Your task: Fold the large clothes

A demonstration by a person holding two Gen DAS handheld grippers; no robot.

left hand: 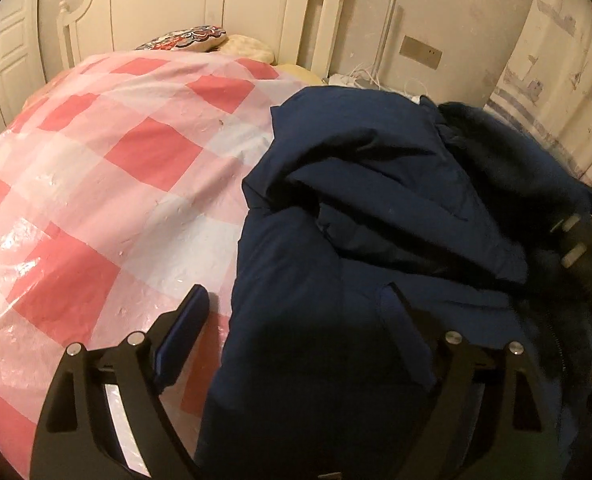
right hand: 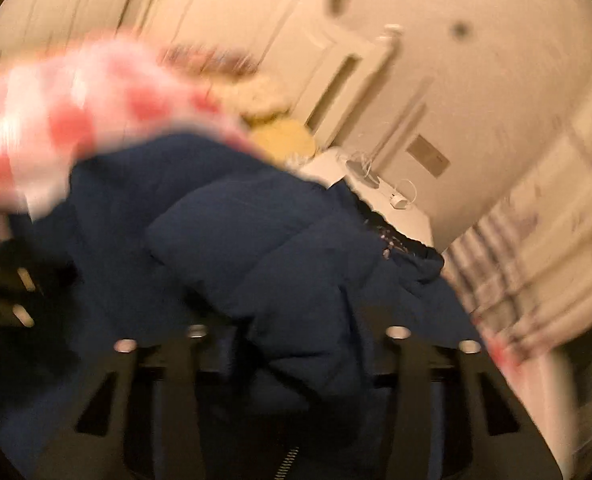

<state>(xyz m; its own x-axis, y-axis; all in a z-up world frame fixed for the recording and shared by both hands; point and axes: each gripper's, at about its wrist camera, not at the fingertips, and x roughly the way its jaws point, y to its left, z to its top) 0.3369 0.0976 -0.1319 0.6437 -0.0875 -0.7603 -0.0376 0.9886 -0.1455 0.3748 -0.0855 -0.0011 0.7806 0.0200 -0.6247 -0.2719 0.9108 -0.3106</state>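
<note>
left fingers (left hand: 412, 312) spread wide over navy jacket (left hand: 376, 208), right fingers' (right hand: 176, 380) grip on it unclear

The navy coat (left hand: 376, 208), right of centre in the left wrist view, is matt, smooth, padded cloth. The pink checked cover (left hand: 108, 184) at left is glossy, crinkled plastic film. The headboard (left hand: 216, 4) at top looks like smooth cream-painted wood. The left gripper (left hand: 300, 312) is matt black plastic with shiny metal pins.

Right wrist view blurred — jacket (right hand: 280, 248) hides hand-held gripper (right hand: 296, 360) fingertips.
</note>
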